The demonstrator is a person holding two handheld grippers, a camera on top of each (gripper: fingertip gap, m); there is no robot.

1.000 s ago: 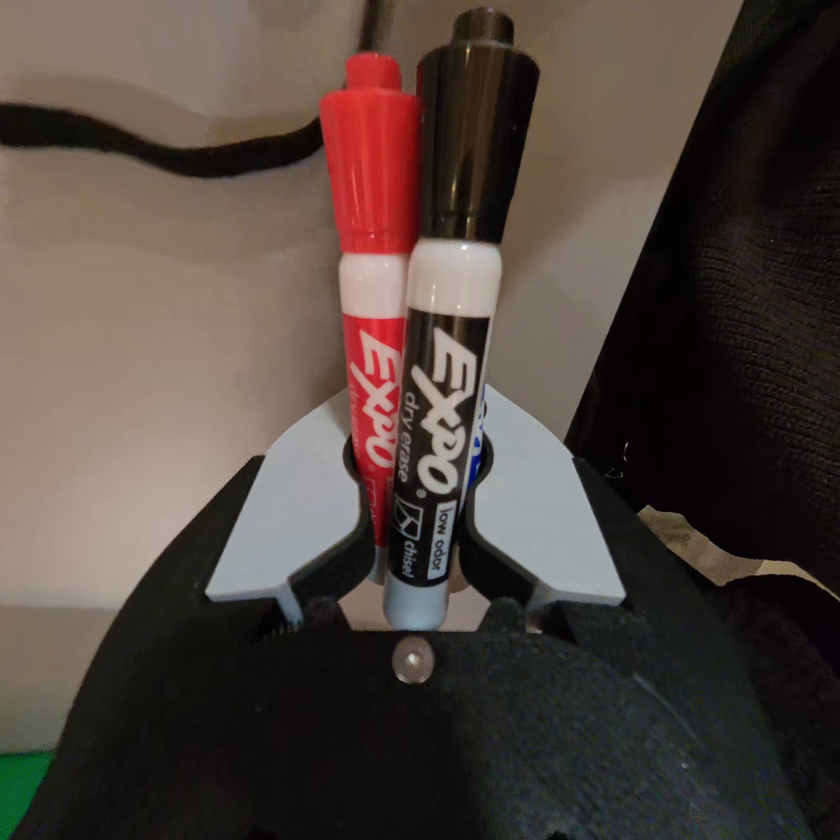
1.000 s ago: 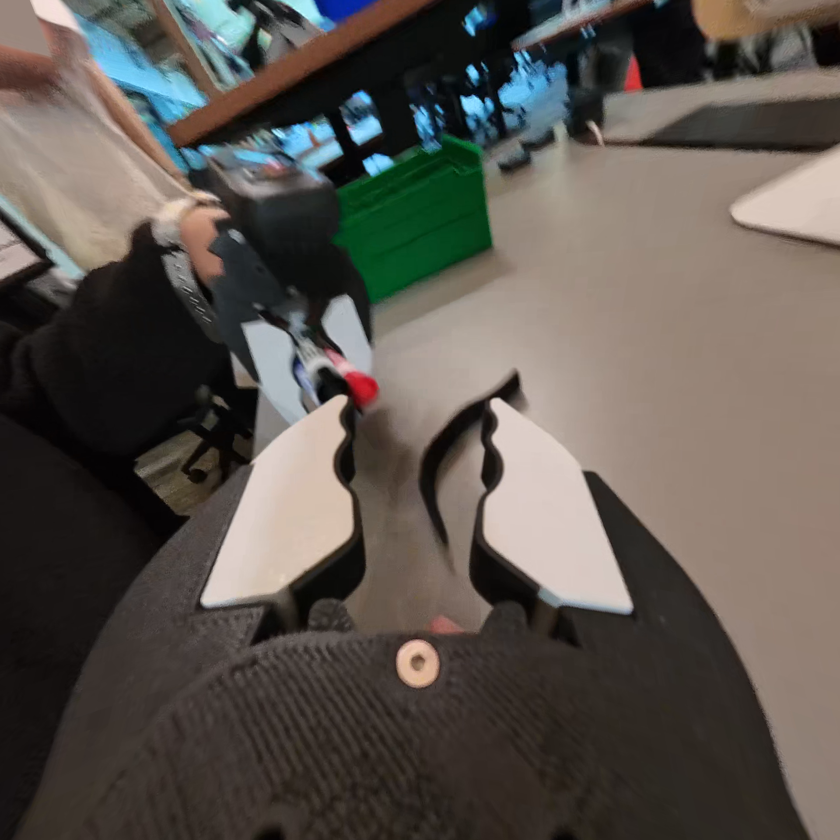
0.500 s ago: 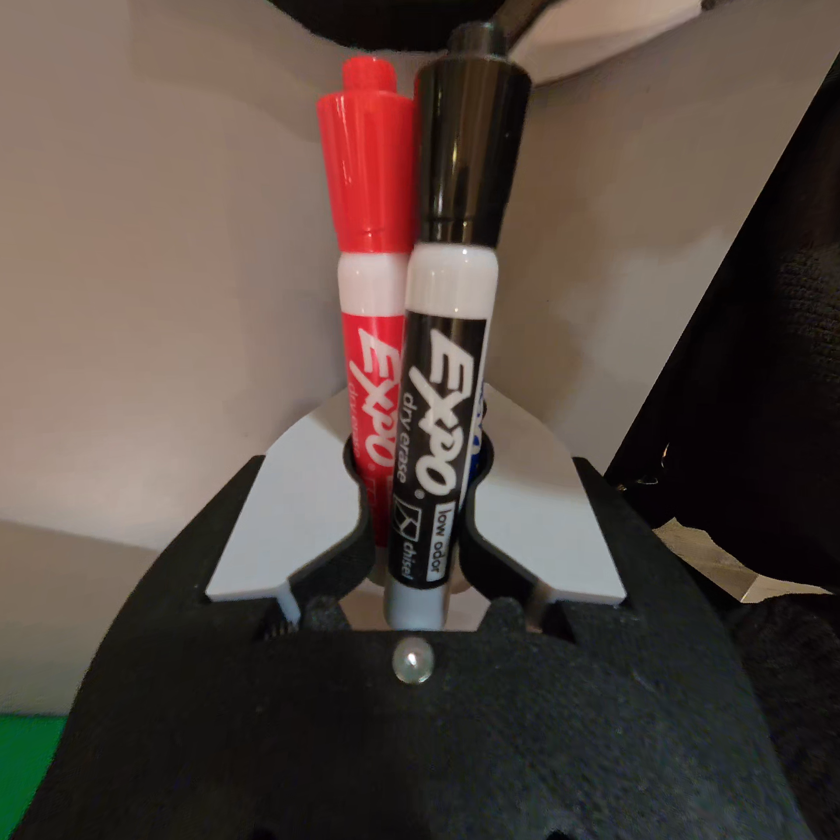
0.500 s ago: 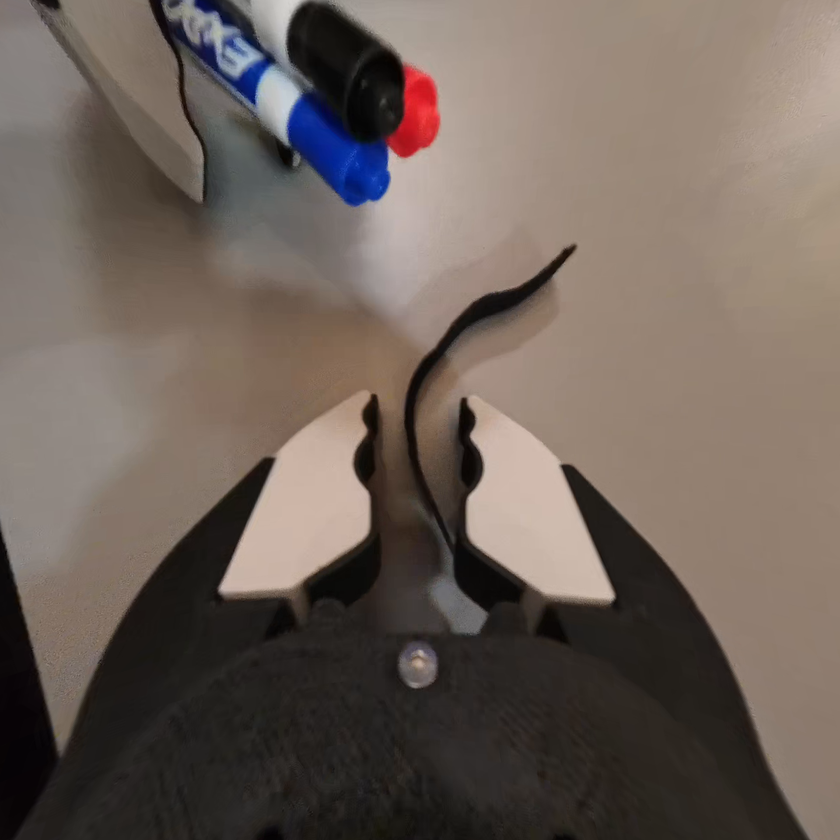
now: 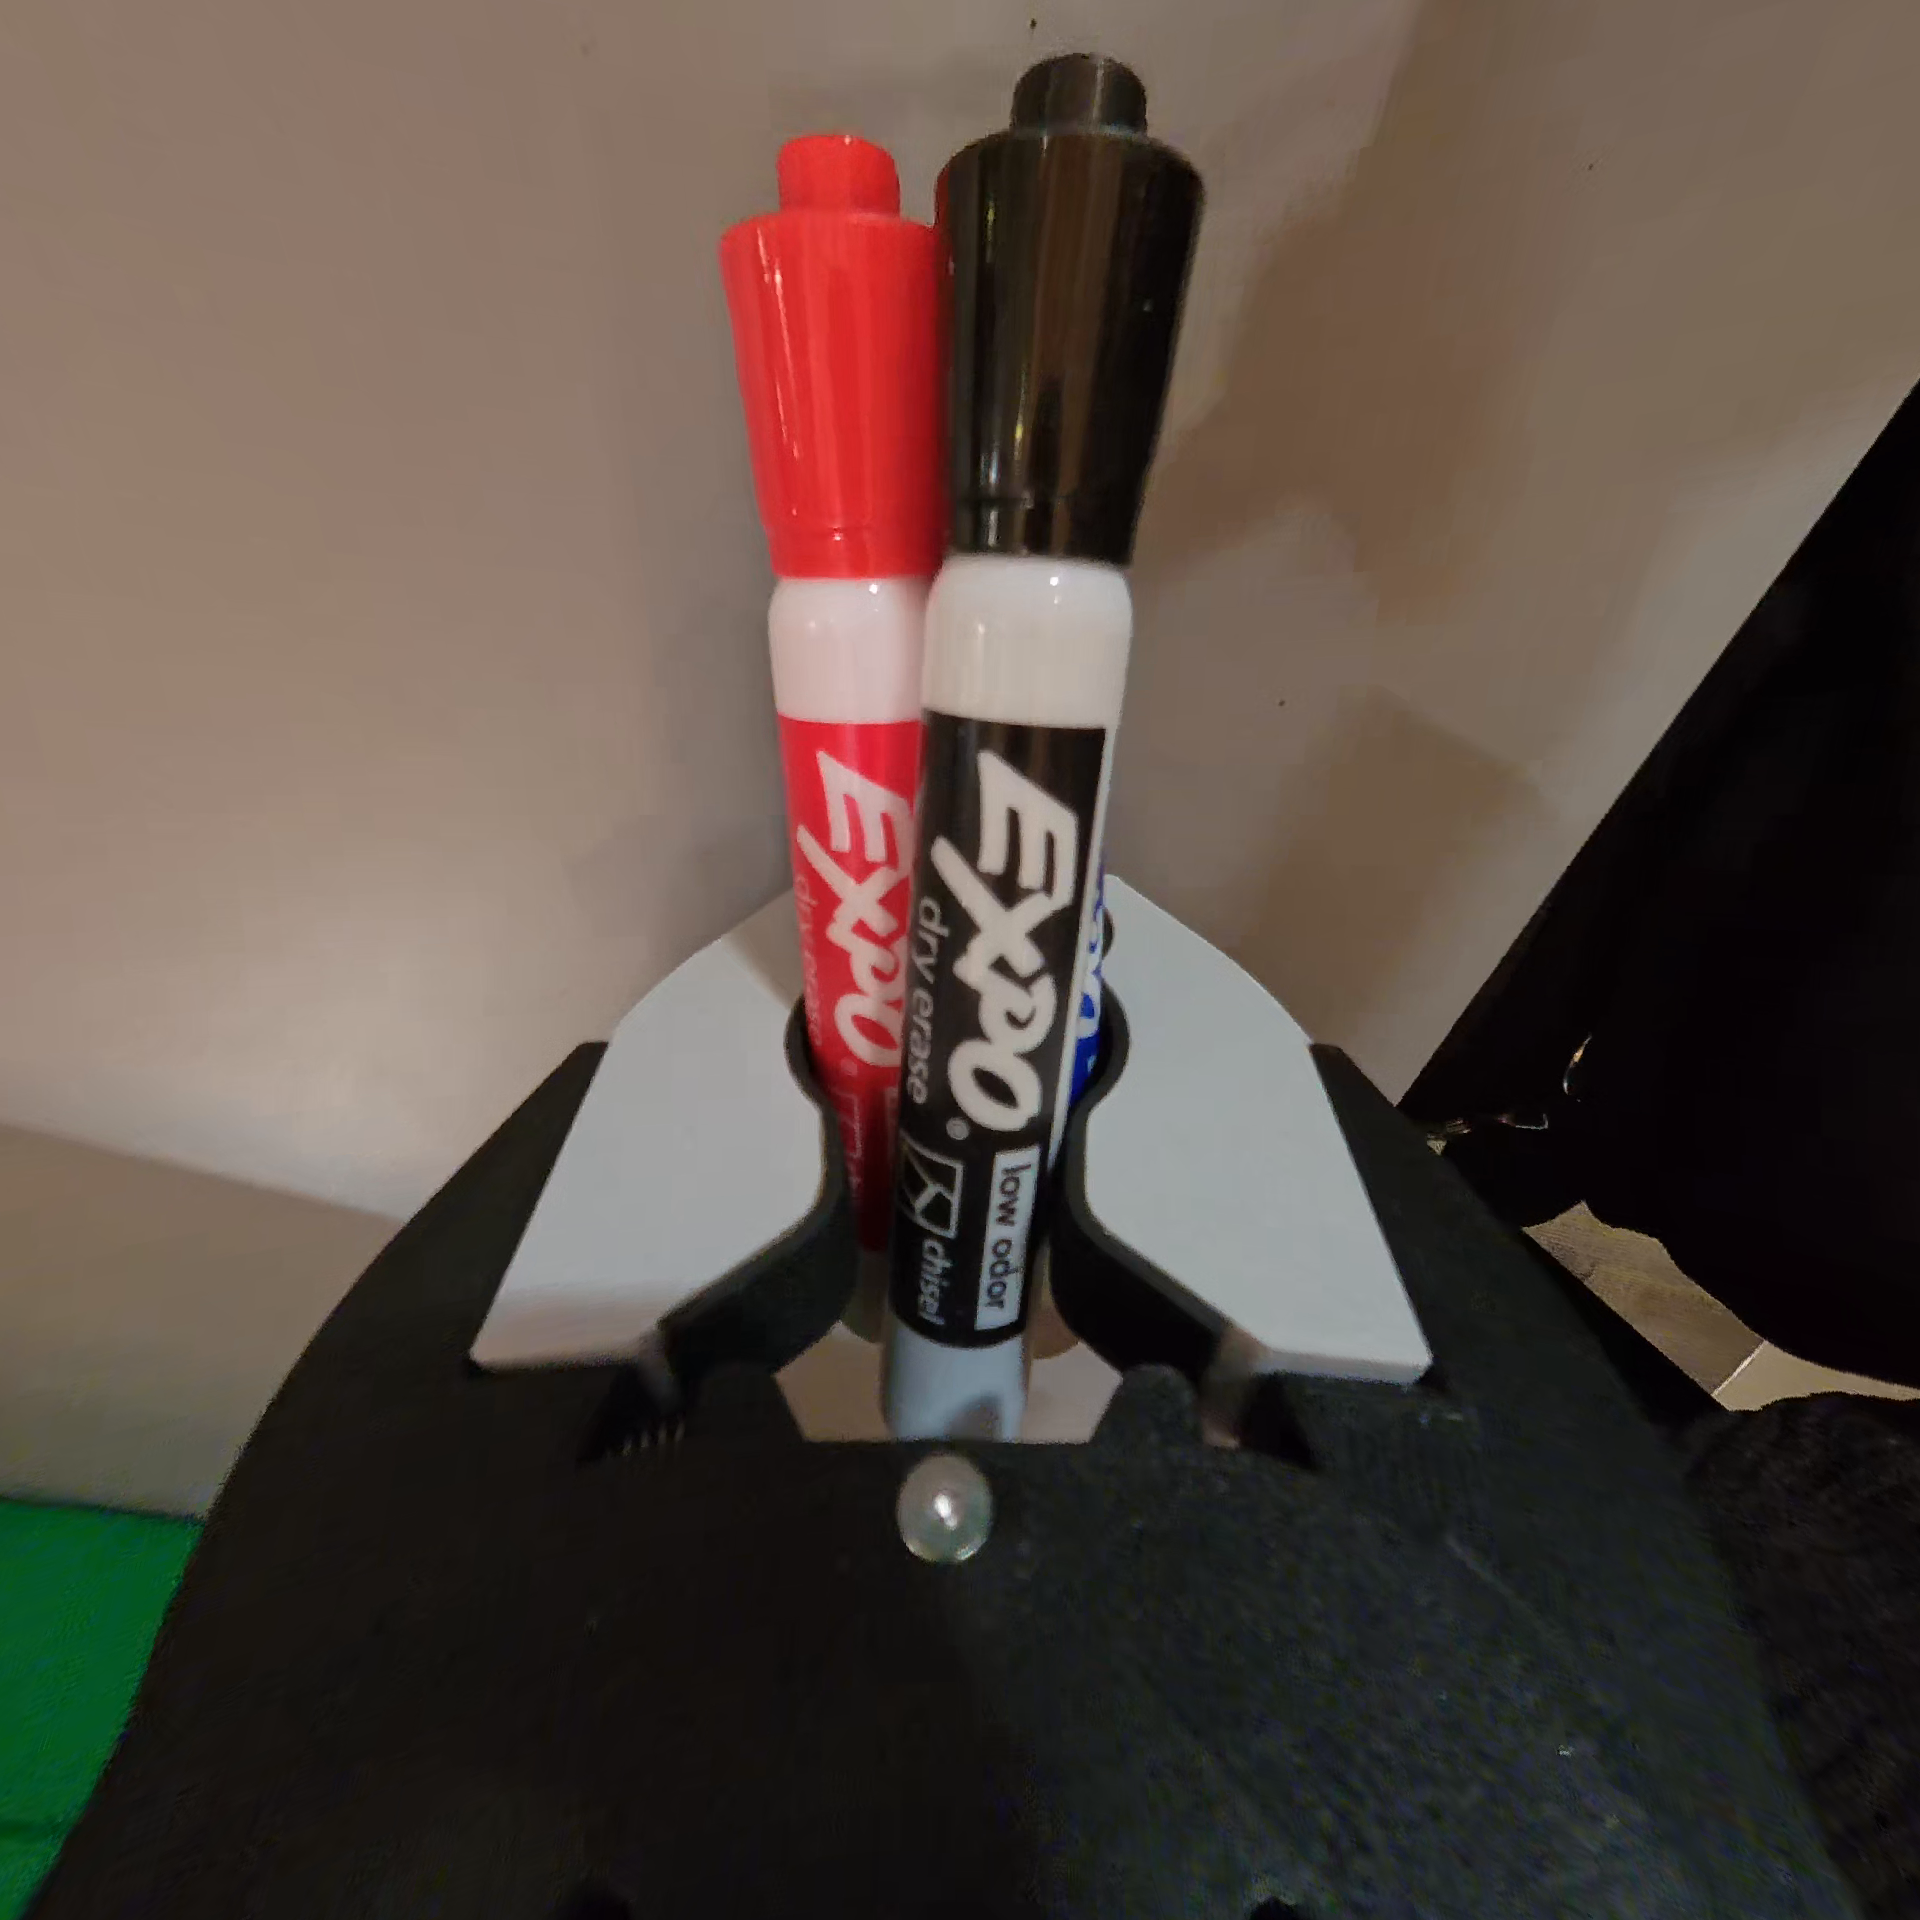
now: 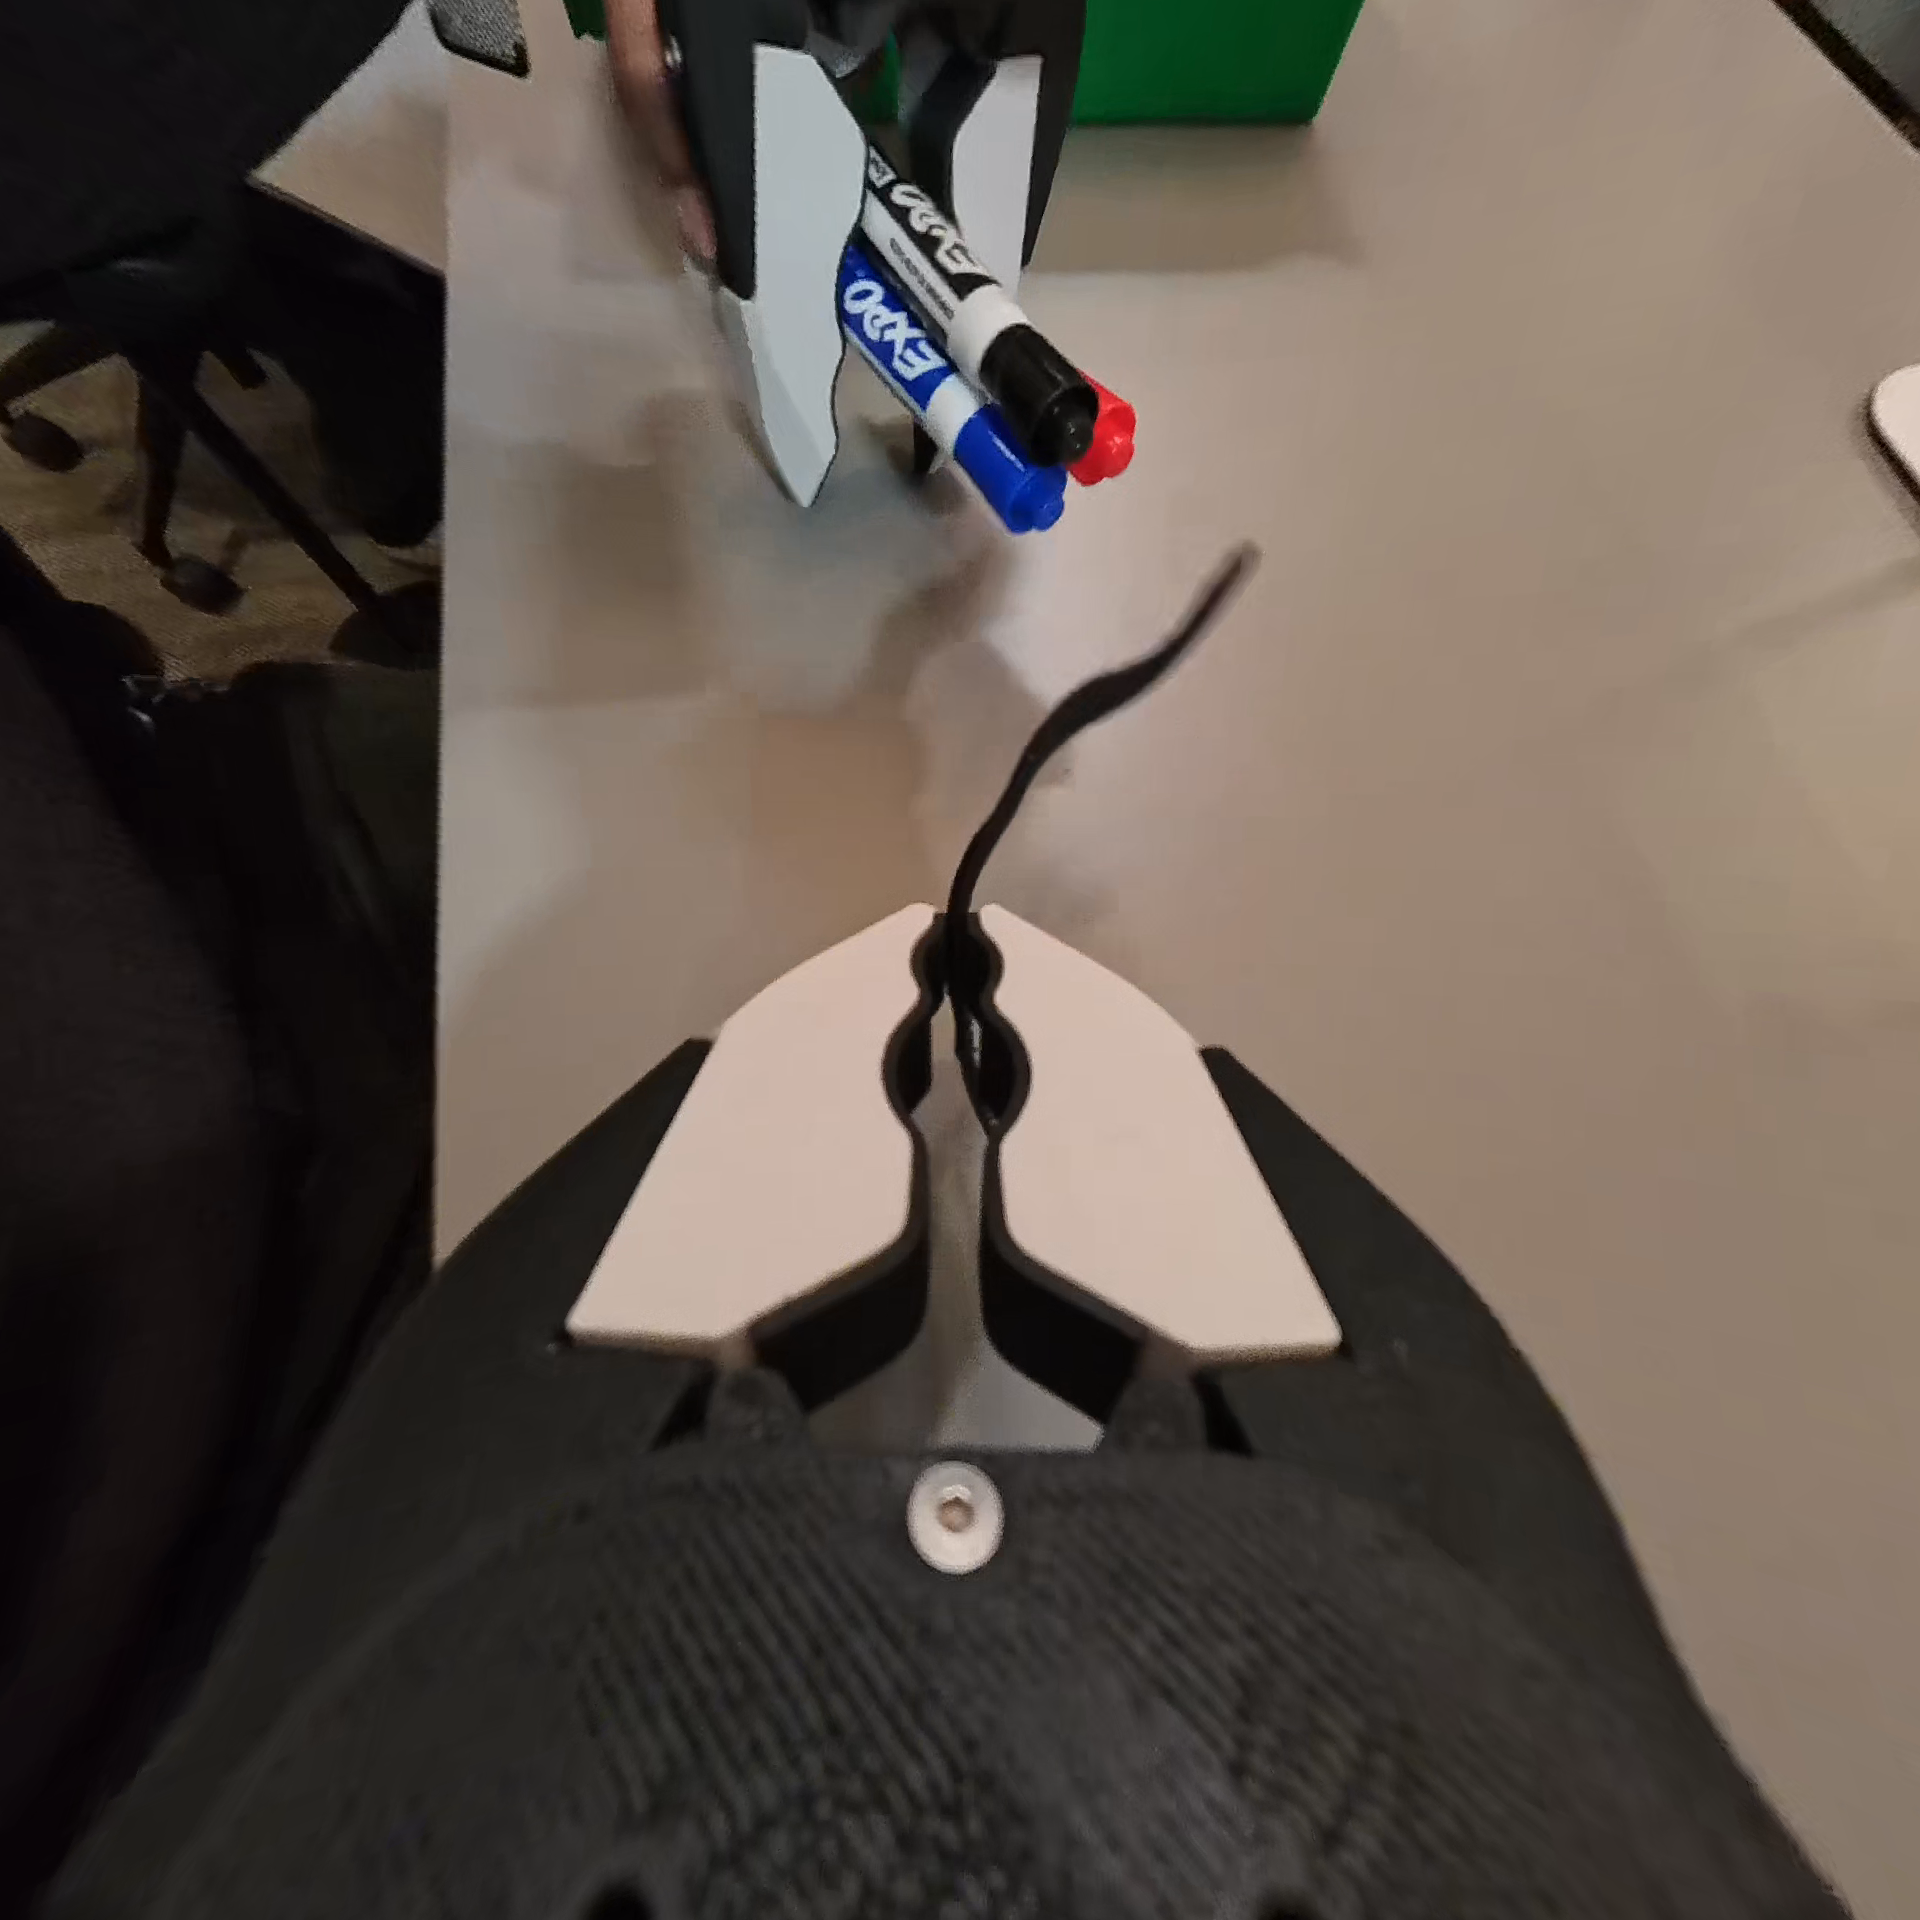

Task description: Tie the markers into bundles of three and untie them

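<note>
**A:** How many markers, and where are they?

**B:** Three, all capped: one red marker [image 5: 847, 582], one black marker [image 5: 1039, 665] and one blue marker [image 6: 940, 400]. They sit pressed side by side between the fingers of the left gripper [image 5: 956, 1039], which is clamped on their barrels. In the left wrist view the black one lies on top, the red one is touching it on the left, and only a sliver of the blue one shows under the black barrel on the right.

**A:** And seen from the other side?

**B:** In the right wrist view the left gripper [image 6: 883, 343] is at the far left, above the table [image 6: 1455, 831], with all three caps pointing toward the near right. Blue is lowest, black above it, red behind.

**A:** What is there to tie with?

**B:** One black strap [image 6: 1049, 748]. The right gripper [image 6: 958, 935] has its fingers nearly closed and pinches the strap at the tips. The free end curves away to the far right and lies apart from the marker caps. Whether that end touches the table, I cannot tell.

**A:** Anything else around?

**B:** One green bin [image 6: 1195, 62] at the far edge of the table, just behind the left gripper. One pale flat object [image 6: 1896, 426] shows at the right edge. Chair legs [image 6: 208, 436] stand on the floor off the table's left side.
</note>
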